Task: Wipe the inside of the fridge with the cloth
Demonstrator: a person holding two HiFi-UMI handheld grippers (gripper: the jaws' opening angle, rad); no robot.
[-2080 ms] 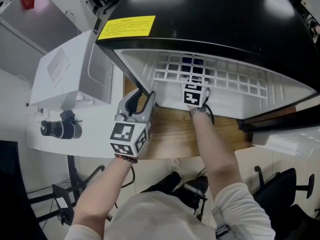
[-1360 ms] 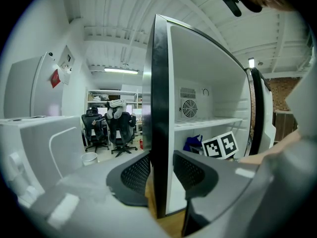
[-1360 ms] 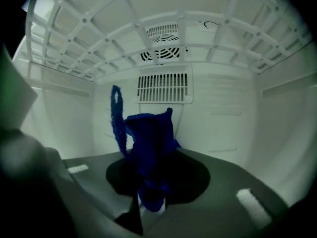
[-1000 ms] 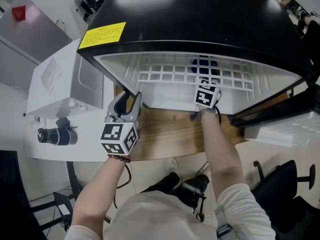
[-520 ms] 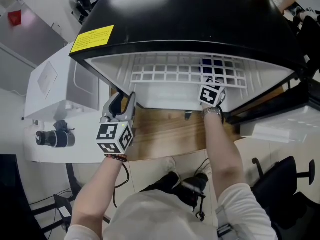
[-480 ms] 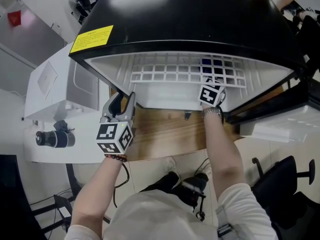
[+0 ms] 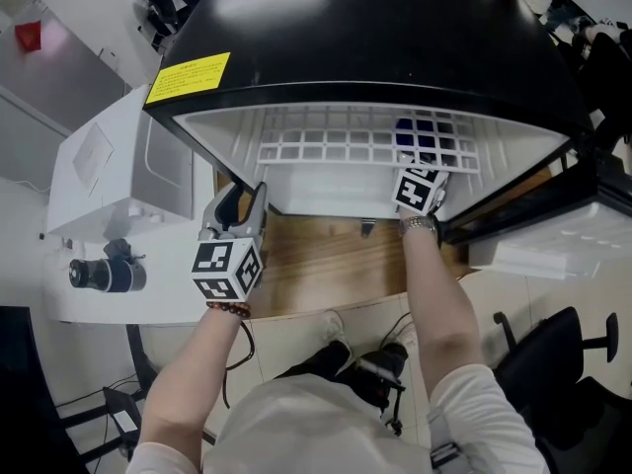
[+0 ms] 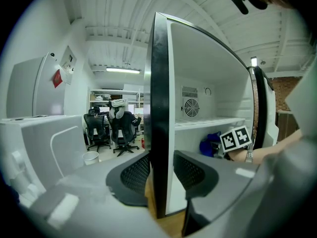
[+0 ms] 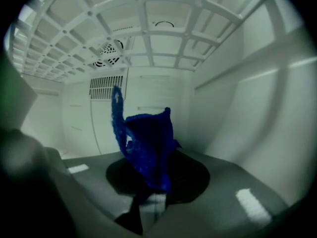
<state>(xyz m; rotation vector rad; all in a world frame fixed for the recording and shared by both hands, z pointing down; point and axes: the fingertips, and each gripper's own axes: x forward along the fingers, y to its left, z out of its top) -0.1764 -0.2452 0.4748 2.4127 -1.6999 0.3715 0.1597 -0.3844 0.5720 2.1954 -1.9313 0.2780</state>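
The right tool (image 9: 156,177) is inside the fridge (image 7: 395,38), under the wire shelf (image 9: 143,31). Its jaws pinch the blue cloth (image 9: 148,145), which sticks up right in front of it. The left tool (image 8: 161,170) pinches the black front edge of the fridge's side wall (image 8: 159,83).

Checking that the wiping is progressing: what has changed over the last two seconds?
The right gripper, shut on the blue cloth, has swept rightward under the wire shelf toward the fridge's right wall. The left gripper stays clamped on the front edge of the fridge's left wall, in the same place.
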